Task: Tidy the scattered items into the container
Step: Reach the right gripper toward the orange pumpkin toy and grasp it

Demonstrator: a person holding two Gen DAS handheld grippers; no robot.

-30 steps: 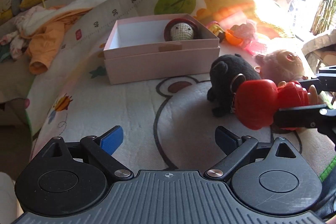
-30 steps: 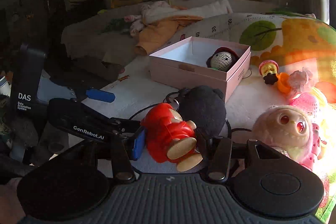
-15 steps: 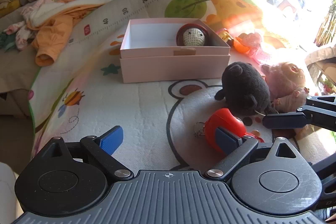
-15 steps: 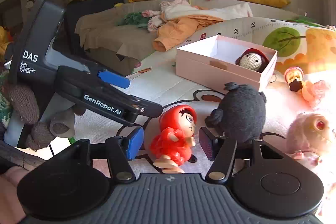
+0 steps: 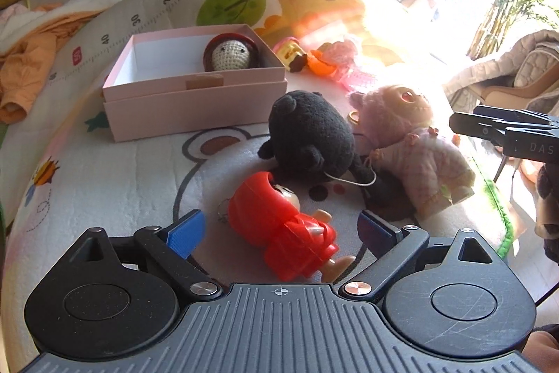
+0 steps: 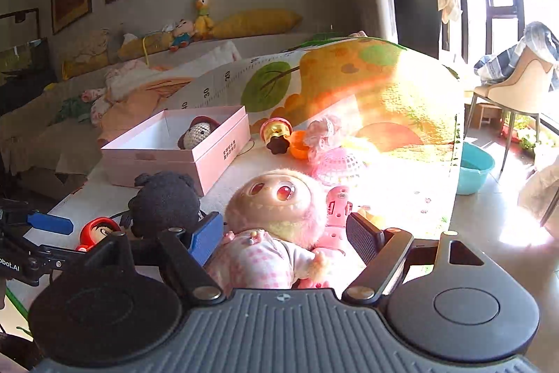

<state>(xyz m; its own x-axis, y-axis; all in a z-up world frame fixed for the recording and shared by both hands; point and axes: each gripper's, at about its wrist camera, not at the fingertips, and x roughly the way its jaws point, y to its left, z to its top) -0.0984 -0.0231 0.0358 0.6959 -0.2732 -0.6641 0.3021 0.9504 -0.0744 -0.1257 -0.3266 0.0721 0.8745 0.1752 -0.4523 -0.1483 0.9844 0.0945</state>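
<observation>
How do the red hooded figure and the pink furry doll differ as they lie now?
The red hooded figure is hard, glossy plastic; the pink furry doll is soft plush in a checked outfit. The figure is the smaller. It lies between the open left tongs, the doll between the open right tongs. Both lie tipped over on the play mat, outside the pink box, ungripped.

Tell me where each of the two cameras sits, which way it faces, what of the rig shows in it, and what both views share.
Left wrist: sits on the left gripper, looking low across the mat; open fingers flank the red doll; the right gripper pokes in at the right edge.
Right wrist: sits on the right gripper, facing the sofa and window; open fingers flank the pink doll; the left gripper shows at left.
Shared: pink box with a knitted doll inside, black plush, both dolls.
</observation>
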